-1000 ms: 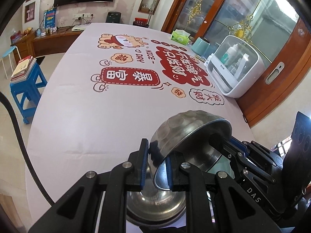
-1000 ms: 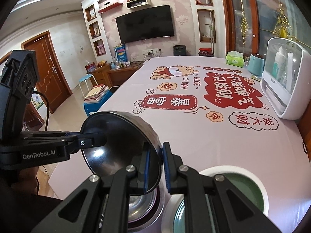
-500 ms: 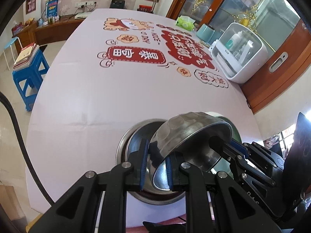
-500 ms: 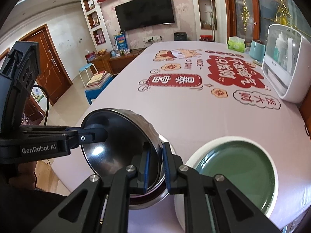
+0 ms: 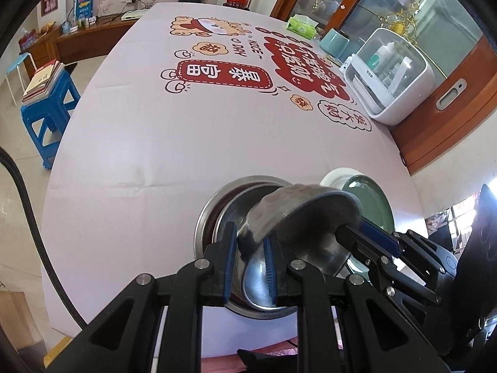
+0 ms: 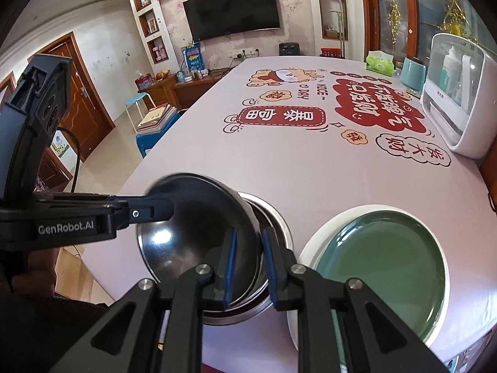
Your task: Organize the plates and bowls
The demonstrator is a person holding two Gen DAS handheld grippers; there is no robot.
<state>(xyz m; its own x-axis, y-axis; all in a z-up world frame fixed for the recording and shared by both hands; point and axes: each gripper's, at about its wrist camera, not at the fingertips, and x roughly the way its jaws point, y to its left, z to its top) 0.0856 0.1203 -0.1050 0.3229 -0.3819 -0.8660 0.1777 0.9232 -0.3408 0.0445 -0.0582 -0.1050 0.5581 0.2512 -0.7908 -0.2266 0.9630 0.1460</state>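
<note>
A steel bowl hangs tilted above nested steel bowls on the table's near edge. My left gripper is shut on the bowl's near rim; it shows at the left of the right wrist view. My right gripper is shut on the opposite rim; it shows in the left wrist view. A green plate lies on a white plate to the right of the bowls.
A white lidded box, a teal cup and a tissue pack stand along the table's right side. A blue stool with books stands on the floor at the left. The printed tablecloth covers the table.
Both grippers have risen and pulled back with the bowl. The nested bowls and the plates have come into fuller view beneath it.
</note>
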